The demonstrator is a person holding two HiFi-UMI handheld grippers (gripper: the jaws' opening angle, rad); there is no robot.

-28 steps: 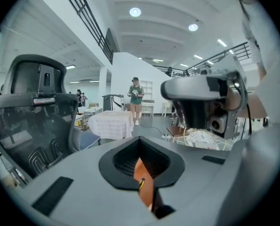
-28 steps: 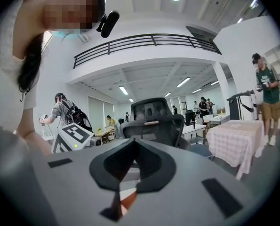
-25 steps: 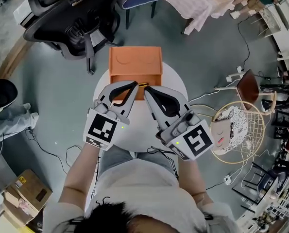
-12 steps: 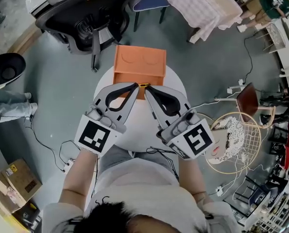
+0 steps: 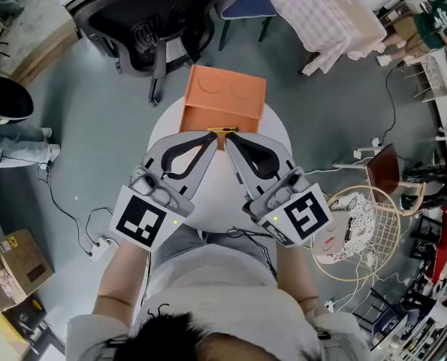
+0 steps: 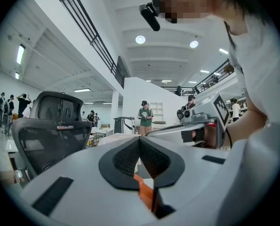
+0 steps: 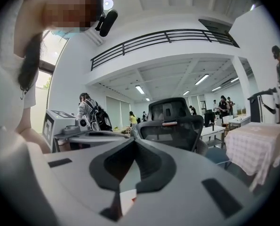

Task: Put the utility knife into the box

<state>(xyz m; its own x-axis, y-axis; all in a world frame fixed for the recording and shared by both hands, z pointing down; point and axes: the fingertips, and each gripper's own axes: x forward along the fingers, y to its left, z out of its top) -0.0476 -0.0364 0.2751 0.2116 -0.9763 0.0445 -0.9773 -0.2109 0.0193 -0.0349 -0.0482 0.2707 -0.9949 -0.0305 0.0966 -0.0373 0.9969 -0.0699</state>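
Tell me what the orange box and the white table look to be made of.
Orange box: matte, flat orange panels with pressed curves on its top face; likely cardboard, possibly plastic. Table: smooth, uniformly white round top; likely painted or laminated, can't tell which.

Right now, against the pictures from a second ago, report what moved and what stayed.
The back end of the left gripper swung out toward the person's left; its tip stayed by the utility knife. Nothing was taken hold of or let go. Unchanged: both grippers shut, tips meeting at the knife by the box; the right gripper kept its place.
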